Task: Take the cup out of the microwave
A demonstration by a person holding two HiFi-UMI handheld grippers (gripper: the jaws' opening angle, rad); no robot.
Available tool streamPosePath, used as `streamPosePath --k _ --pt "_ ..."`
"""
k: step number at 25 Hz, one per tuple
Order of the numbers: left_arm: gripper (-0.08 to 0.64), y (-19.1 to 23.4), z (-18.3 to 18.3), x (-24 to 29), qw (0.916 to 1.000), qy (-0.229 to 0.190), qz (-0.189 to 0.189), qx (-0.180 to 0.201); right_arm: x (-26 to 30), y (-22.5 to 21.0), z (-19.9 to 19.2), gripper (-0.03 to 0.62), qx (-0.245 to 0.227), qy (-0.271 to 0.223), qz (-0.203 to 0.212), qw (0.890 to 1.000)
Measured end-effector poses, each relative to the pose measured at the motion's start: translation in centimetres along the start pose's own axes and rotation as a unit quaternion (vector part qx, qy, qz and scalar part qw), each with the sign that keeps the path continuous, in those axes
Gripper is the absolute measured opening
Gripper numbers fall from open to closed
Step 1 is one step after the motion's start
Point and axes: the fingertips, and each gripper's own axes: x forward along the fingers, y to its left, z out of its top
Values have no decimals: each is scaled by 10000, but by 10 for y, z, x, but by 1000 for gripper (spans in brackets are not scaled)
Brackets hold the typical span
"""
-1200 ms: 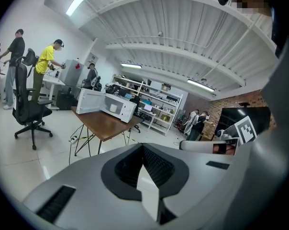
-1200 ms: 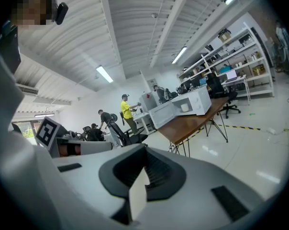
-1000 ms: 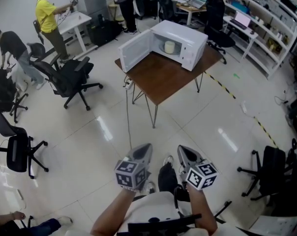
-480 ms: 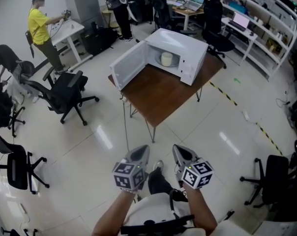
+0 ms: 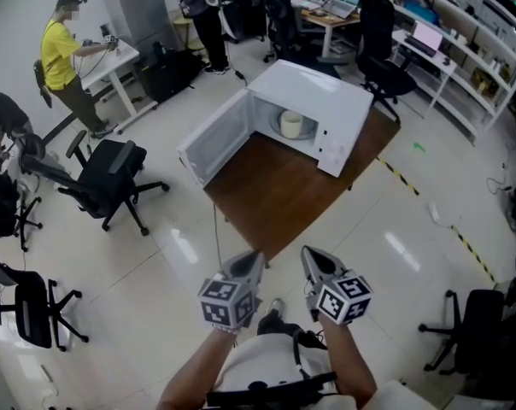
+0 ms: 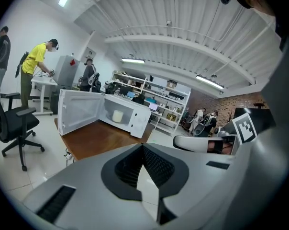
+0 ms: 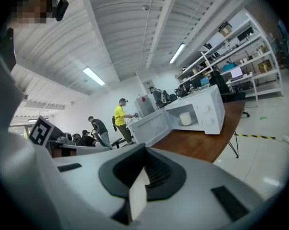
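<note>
A white microwave (image 5: 322, 109) stands on a brown table (image 5: 275, 195) with its door (image 5: 214, 148) swung wide open to the left. Inside it sits a cream cup (image 5: 290, 124), also seen in the left gripper view as the cup (image 6: 117, 116) and in the right gripper view as the cup (image 7: 184, 119). My left gripper (image 5: 248, 265) and right gripper (image 5: 313, 261) are side by side over the floor, short of the table's near corner and far from the cup. Both are shut with nothing between them: left gripper (image 6: 142, 146), right gripper (image 7: 144, 148).
A black office chair (image 5: 108, 173) stands left of the table and another chair (image 5: 472, 340) at the lower right. A cable (image 5: 217, 229) hangs from the table's left edge. A person in yellow (image 5: 60, 58) works at a desk far left. Shelves (image 5: 463, 49) line the right wall.
The table and the microwave have come closer and larger in the head view as I walked toward them. Both grippers stay side by side and shut.
</note>
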Motion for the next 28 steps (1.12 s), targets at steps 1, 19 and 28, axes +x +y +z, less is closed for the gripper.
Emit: streamPosePath --k 1,19,28 --pt "-6 3 5 10 10000 17 -8 20 7 -7 5 -2 5 -26 -21 10000" --pt "-6 66 53 125 9998 143 -75 -89 134 -102 50 31 -85 -101 -491 9987" --pt "-5 100 78 182 9982 457 -394 -24 215 -153 90 35 -5 -378 -1044 9938"
